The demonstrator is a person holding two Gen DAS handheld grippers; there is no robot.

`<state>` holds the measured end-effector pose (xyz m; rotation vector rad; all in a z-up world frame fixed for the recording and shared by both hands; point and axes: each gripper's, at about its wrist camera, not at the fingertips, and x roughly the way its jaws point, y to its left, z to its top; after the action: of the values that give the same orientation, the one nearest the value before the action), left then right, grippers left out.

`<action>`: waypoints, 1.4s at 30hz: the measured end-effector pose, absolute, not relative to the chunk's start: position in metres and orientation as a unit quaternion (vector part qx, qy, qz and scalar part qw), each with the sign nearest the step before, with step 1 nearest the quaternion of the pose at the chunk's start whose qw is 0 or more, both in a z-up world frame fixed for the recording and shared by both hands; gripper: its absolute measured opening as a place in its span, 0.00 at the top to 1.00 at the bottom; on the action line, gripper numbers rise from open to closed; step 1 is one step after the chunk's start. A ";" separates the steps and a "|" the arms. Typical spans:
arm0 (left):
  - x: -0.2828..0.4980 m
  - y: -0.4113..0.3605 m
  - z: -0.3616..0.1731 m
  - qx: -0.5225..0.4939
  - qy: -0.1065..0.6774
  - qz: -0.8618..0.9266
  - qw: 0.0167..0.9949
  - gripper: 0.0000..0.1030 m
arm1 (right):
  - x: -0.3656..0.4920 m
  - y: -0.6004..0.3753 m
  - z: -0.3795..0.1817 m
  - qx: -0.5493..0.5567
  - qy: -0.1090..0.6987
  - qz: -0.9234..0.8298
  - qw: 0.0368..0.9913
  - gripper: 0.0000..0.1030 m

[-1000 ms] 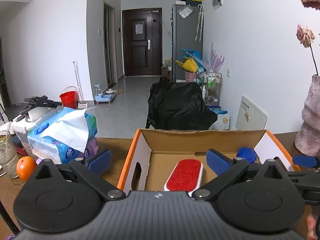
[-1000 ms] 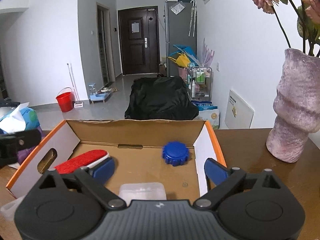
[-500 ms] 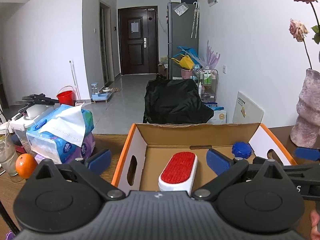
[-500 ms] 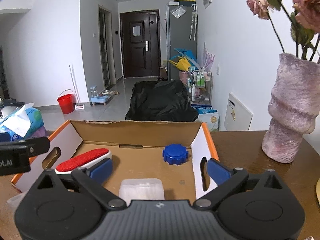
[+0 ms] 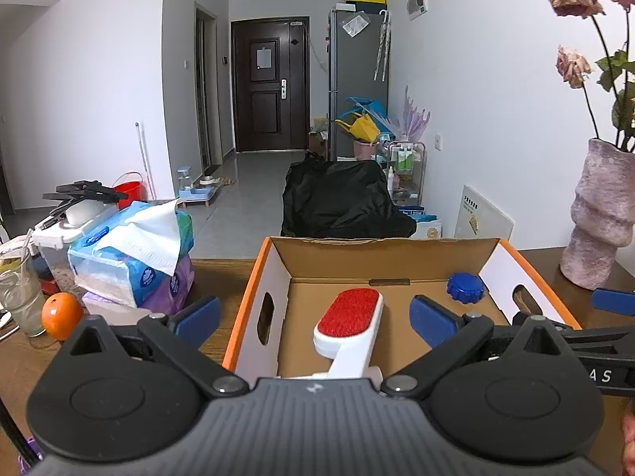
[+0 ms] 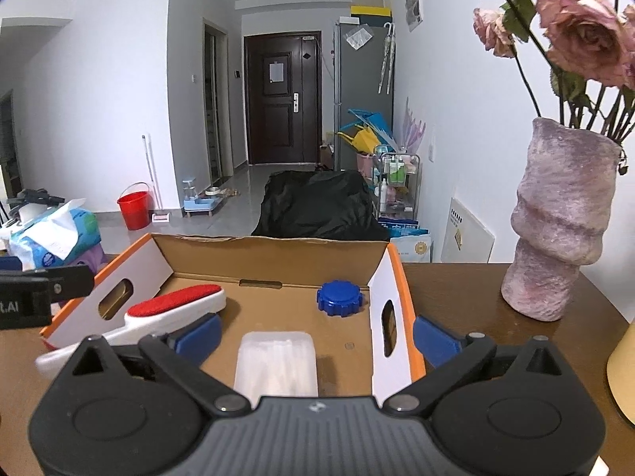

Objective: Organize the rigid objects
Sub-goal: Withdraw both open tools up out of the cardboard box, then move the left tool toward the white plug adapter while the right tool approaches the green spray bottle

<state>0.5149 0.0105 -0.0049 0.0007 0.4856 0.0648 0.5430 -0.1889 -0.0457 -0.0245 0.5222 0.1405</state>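
An open cardboard box with orange edges (image 5: pixel 254 309) (image 6: pixel 391 317) sits on the brown table. Inside lie a white lint brush with a red pad (image 5: pixel 349 317) (image 6: pixel 174 305), a blue round cap (image 5: pixel 465 287) (image 6: pixel 339 297) and a clear plastic case (image 6: pixel 276 361). My left gripper (image 5: pixel 315 315) is open and empty, above the box's left wall, with the brush between its fingers' line of sight. My right gripper (image 6: pixel 315 335) is open and empty, straddling the box's right wall near the clear case.
Left of the box are tissue packs (image 5: pixel 131 254), an orange (image 5: pixel 61 315) and a glass (image 5: pixel 20 297). A purple vase with dried roses (image 6: pixel 555 230) (image 5: pixel 599 222) stands at the right. A yellow object (image 6: pixel 623 365) is at the right edge.
Both grippers have pulled back and risen slightly from the box, so more of the box and the brush's handle shows. Both stay open.
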 end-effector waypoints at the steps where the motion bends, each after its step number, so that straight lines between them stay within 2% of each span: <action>1: 0.512 0.011 -0.004 0.001 0.239 0.032 0.970 0.00 | 0.539 -0.189 -0.046 -0.014 0.256 0.069 0.964 0.00; 42: 0.354 0.002 -0.014 0.009 0.256 -0.013 0.967 0.00 | 0.371 -0.209 -0.048 -0.020 0.244 0.075 0.967 0.00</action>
<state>0.3539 0.0015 -0.0137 0.0182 0.5175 -0.0269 0.3706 -0.2086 -0.0484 -0.0410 0.4930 0.1517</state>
